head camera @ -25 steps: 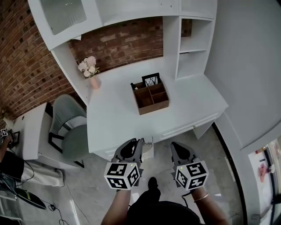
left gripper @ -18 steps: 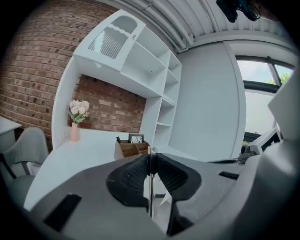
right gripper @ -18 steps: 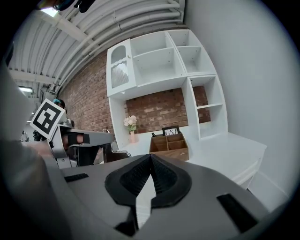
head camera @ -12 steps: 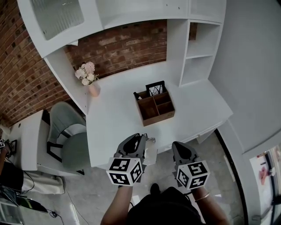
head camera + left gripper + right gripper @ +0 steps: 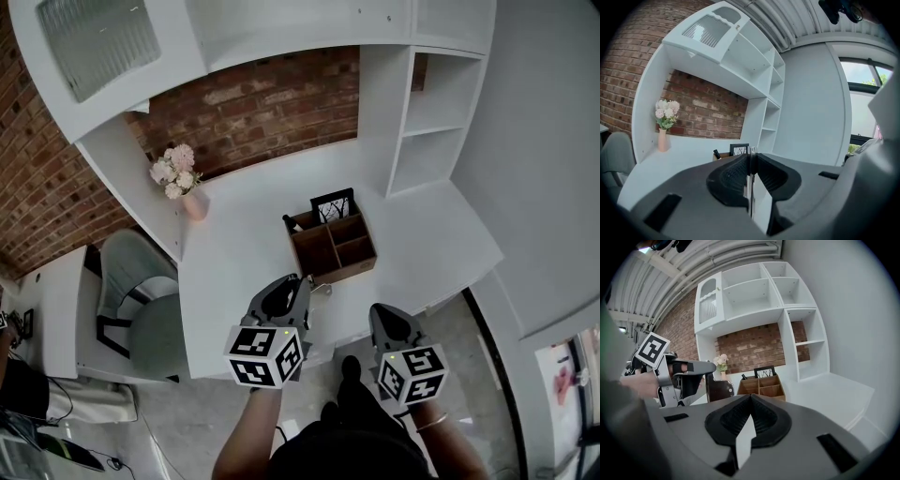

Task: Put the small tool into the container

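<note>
The small tool, a thin silvery sliver seen edge-on, is pinched between the jaws of the left gripper. It is held above the near part of the white desk, close to the front corner of the wooden container but not in it. It is in hand but not delivered, so what's left, I'd judge, is bringing it over an open compartment and letting go, while the right gripper hangs alongside, jaws pressed together on nothing.

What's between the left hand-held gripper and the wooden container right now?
Only a short strip of bare white desk separates the left hand-held gripper from the wooden container; the head view shows nothing lying there.
</note>
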A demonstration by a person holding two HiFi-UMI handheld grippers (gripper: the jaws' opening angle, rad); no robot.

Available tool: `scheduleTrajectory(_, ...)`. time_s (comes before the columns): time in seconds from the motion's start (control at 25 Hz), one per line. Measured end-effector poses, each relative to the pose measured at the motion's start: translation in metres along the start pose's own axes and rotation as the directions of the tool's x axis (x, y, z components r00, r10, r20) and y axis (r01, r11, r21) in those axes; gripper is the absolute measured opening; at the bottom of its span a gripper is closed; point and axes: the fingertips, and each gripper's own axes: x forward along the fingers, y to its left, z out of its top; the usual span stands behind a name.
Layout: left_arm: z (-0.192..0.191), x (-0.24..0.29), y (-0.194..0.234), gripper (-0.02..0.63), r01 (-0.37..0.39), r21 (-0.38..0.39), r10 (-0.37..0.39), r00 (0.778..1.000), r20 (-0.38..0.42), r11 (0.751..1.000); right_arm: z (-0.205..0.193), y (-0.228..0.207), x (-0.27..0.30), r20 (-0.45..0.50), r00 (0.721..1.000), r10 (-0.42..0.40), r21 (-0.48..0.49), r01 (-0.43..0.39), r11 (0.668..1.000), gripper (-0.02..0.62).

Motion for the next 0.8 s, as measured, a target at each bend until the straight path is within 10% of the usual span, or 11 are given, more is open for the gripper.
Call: scheduleTrajectory(0.8, 0.043, 0.113, 0.04, 0.071, -0.03, -0.018, 0.03, 0.999, 0.028, 0.999, 0.02, -0.048, 0.092, -0.06, 0.996, 0.064, 0.008, -0.064, 0.998, 0.005)
